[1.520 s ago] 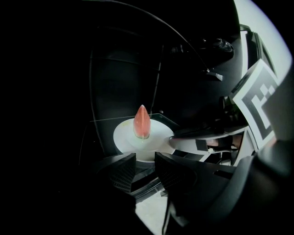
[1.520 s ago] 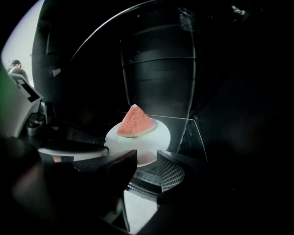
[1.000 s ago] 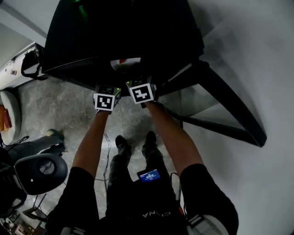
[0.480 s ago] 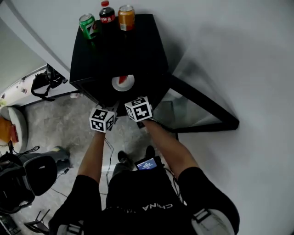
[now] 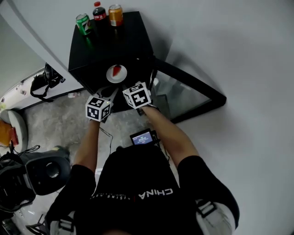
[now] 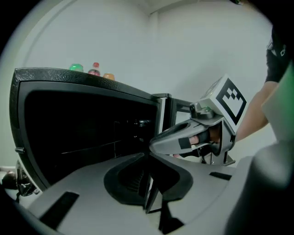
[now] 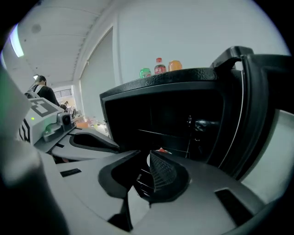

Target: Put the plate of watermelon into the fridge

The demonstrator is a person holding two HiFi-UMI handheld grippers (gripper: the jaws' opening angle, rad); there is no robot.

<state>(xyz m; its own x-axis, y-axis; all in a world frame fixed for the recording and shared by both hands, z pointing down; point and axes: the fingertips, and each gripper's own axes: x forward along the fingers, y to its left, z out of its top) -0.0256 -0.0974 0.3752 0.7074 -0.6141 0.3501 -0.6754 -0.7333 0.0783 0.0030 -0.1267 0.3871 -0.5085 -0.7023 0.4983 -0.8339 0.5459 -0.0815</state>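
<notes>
Already the plate of watermelon (image 5: 116,73) sits inside the black fridge (image 5: 110,43), on a shelf just behind the open front. The glass door (image 5: 181,94) stands swung wide toward 3 o'clock of the cabinet.

In the head view both grippers hover apart from the plate, at its 6 o'clock, outside the fridge mouth. The left gripper (image 6: 147,158) is at 7 o'clock and the right gripper (image 7: 145,153) at 5 o'clock.

The left jaws have just been closing and are nearly together, with only a slit between them and nothing in it. The right jaws have also been closing but keep a wider gap. They grasp nothing, and the plate shows beyond them.

On the fridge top, along its 12 o'clock edge, stand a green can (image 5: 82,24), a cola bottle (image 5: 98,12) and an orange can (image 5: 115,15).
</notes>
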